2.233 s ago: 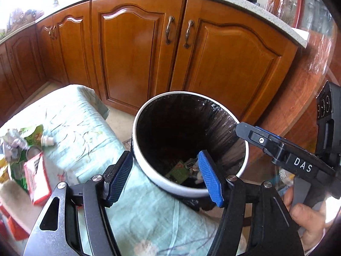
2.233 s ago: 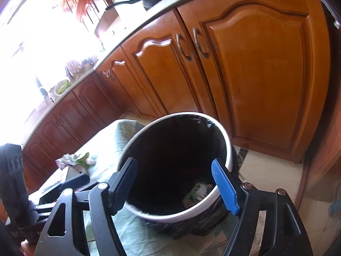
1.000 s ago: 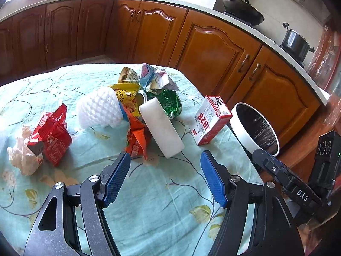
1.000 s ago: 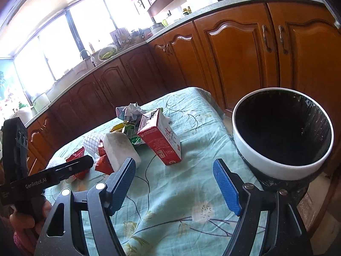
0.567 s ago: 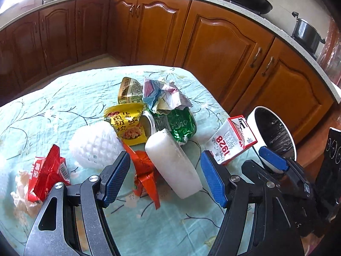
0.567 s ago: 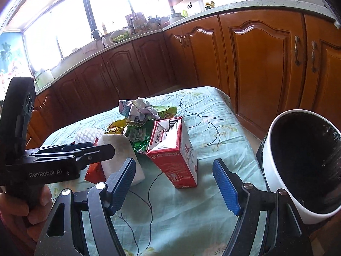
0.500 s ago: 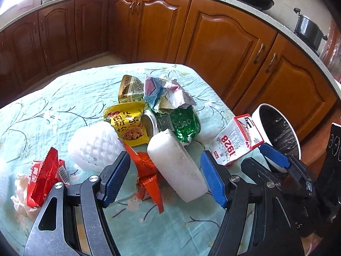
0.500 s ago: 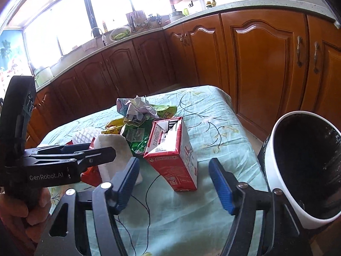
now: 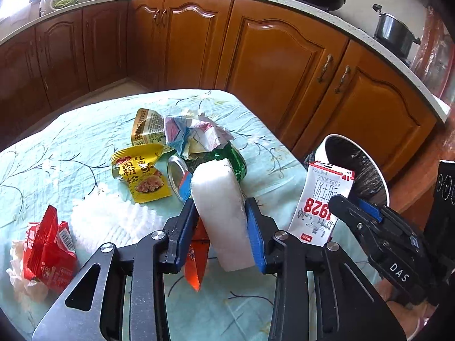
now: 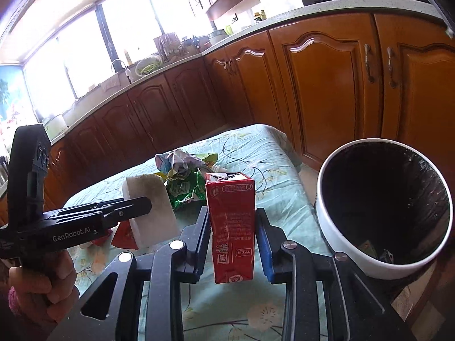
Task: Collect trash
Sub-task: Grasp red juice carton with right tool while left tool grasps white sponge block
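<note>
My left gripper [image 9: 220, 227] is shut on a white foam block [image 9: 220, 210], which stands tilted on the table; the block also shows in the right wrist view [image 10: 150, 207]. My right gripper [image 10: 233, 236] is shut on a red milk carton [image 10: 231, 227], held upright just above the cloth; its white side shows in the left wrist view [image 9: 324, 199]. The white trash bin [image 10: 355, 253] with a black liner stands beside the table's right edge, with some trash at its bottom. It also shows in the left wrist view [image 9: 378, 176].
On the teal floral tablecloth [image 9: 71, 142] lie a yellow snack bag [image 9: 139, 170], crumpled paper [image 9: 196, 133], a green wrapper [image 10: 184, 190], a white foam net [image 9: 113, 221], a red wrapper [image 9: 45, 247] and an orange wrapper [image 9: 196, 261]. Wooden cabinets [image 9: 284, 56] stand behind.
Both grippers moved from over the bin to the table. The left one closed on the foam block and the right one closed on the milk carton.
</note>
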`<state>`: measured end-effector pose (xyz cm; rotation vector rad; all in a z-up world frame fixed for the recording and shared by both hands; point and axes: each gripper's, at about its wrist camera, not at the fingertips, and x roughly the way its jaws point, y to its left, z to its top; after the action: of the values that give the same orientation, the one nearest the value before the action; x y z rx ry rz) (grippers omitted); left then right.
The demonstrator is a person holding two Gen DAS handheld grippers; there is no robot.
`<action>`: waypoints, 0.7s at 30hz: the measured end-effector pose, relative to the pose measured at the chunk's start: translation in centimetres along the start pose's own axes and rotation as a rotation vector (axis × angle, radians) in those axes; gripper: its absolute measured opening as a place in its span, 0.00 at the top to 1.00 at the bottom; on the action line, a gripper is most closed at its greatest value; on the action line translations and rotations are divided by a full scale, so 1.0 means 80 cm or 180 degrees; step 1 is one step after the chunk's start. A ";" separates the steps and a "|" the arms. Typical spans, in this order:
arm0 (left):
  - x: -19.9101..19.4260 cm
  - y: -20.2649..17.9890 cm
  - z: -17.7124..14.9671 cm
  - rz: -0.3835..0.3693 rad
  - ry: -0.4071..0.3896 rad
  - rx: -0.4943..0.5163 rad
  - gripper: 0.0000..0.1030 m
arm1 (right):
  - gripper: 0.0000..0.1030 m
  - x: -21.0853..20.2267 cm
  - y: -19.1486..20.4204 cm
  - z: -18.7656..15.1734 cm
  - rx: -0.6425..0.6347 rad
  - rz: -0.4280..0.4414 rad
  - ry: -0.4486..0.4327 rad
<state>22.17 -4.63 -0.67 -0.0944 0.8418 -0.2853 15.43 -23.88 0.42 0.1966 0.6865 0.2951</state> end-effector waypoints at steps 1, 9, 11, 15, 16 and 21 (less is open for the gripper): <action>-0.005 -0.005 -0.001 -0.0033 -0.0017 0.0012 0.68 | 0.70 -0.007 -0.004 -0.001 0.0028 -0.0010 -0.0014; -0.026 -0.042 -0.011 -0.0317 -0.0043 0.0113 0.68 | 0.70 -0.051 -0.031 -0.006 0.0225 -0.0114 -0.0146; -0.025 -0.053 -0.012 -0.0379 -0.0028 0.0142 0.68 | 0.70 -0.060 -0.042 -0.006 0.0286 -0.0140 -0.0173; -0.022 -0.073 -0.012 -0.0522 0.0004 0.0174 0.68 | 0.70 -0.079 -0.063 -0.006 0.0372 -0.0213 -0.0239; -0.022 -0.076 -0.012 -0.0548 0.0005 0.0189 0.68 | 0.70 -0.084 -0.067 -0.005 0.0388 -0.0240 -0.0264; -0.017 -0.099 -0.007 -0.0655 0.0021 0.0250 0.68 | 0.70 -0.106 -0.091 -0.003 0.0480 -0.0314 -0.0363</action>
<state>19.19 -11.79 1.45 -0.1071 0.8277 -0.5117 10.52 -33.52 3.26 0.3198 0.6036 0.1364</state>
